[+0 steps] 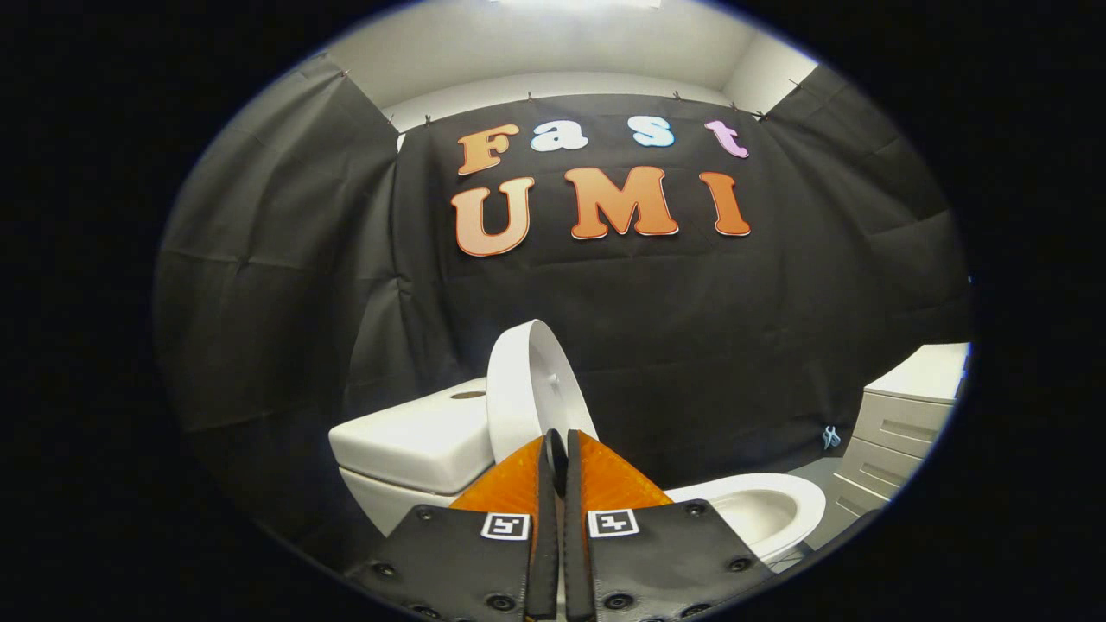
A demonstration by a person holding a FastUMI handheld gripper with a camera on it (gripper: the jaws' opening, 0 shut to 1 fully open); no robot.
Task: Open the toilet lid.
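Lid up, claw closed on nothing.

Nearest, claw with fingers pressed together, nothing between them, tips just short of the toilet lid. Just beyond, lid raised and leaning back toward the tank, bowl exposed beside the fingers. Probably rigid, light, smooth plastic, likely slippery to pinch; best taken at the free front rim, or pushed from beneath. Task apparently complete. Farther off, white drawer cabinet against the dark cloth wall.

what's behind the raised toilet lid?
The tank sits right behind the raised lid, black cloth wall beyond. The shut tongs cover the lid's lower edge, so its hinge is hidden.
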